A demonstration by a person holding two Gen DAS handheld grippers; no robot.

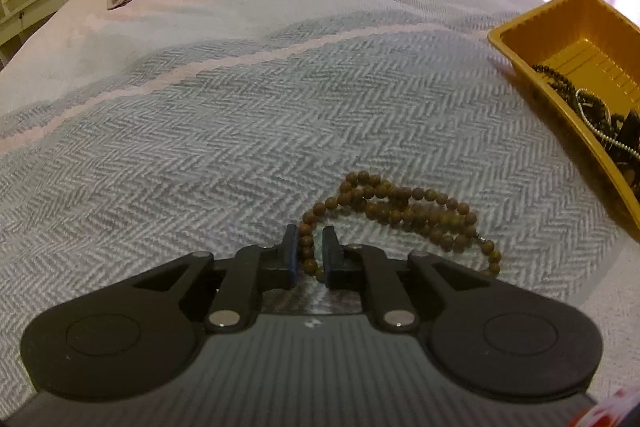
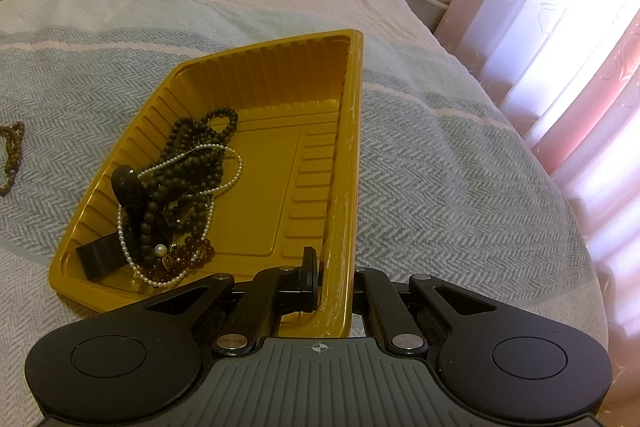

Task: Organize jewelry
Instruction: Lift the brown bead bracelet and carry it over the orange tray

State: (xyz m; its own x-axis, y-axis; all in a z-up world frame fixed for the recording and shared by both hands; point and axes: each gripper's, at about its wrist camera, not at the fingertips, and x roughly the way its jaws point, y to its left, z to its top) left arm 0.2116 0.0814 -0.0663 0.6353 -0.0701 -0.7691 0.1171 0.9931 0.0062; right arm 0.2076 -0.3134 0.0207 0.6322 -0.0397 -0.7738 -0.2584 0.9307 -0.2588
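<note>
Down low, brown bead necklace [image 1: 400, 215] strand between left tongs [image 1: 311, 241], on bedspread [image 1: 200, 131]

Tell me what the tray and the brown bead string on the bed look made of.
Tray: thin moulded plastic, likely; glossy gold finish, ribbed walls, and a light sheen along the rim.
Brown bead string: probably wood; round, matt beads with mottled brown grain, though stone cannot be ruled out.

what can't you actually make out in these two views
- Right gripper, right wrist view: its right finger is hidden behind the gold tray's wall.
- Gold tray, left wrist view: cut off by the right edge, so most of its contents are unseen.
- Brown bead strand: the left gripper straddles it; pad contact is unclear.
- Small black object in the tray: unidentifiable.
</note>
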